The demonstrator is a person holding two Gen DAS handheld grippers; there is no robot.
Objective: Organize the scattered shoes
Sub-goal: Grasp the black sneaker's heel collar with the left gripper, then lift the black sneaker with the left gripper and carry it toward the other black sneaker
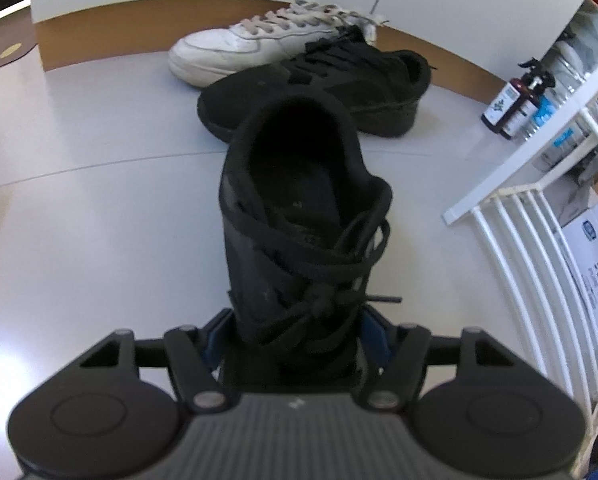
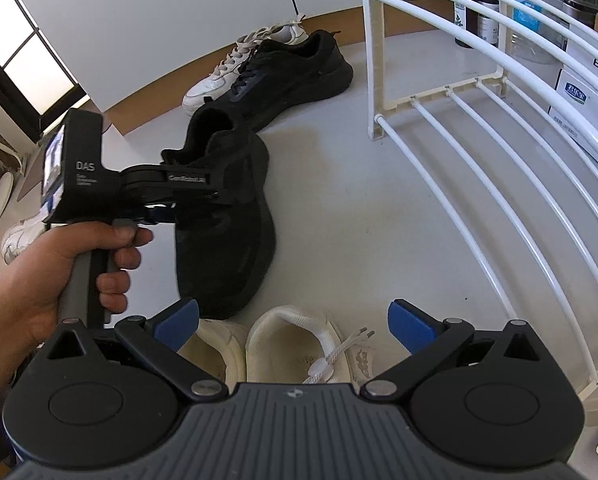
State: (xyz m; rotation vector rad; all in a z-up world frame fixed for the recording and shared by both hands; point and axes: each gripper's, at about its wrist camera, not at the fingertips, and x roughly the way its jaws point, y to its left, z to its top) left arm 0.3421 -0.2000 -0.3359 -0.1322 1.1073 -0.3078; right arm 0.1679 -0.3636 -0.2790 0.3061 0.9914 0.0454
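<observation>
My left gripper (image 1: 295, 320) fingers clamp a black sneaker (image 1: 299, 216) mid-frame, my right gripper (image 2: 293, 320) gapes empty above cream sneakers (image 2: 299, 344), and the white rack (image 2: 499, 152) at right holds no shoes, so most sorting remains.

Open grey floor (image 1: 79, 208) lies left of the black shoes. The white rack (image 2: 499, 184) blocks the right; a black shoe (image 1: 319, 88) and white sneaker (image 1: 235, 48) bar the far side.

I count two black shoes (image 2: 227, 216), two white sneakers (image 2: 235, 68) up at twelve o'clock and far left, two cream shoes (image 2: 295, 344) at six, and two dark bottles (image 1: 507, 108).
</observation>
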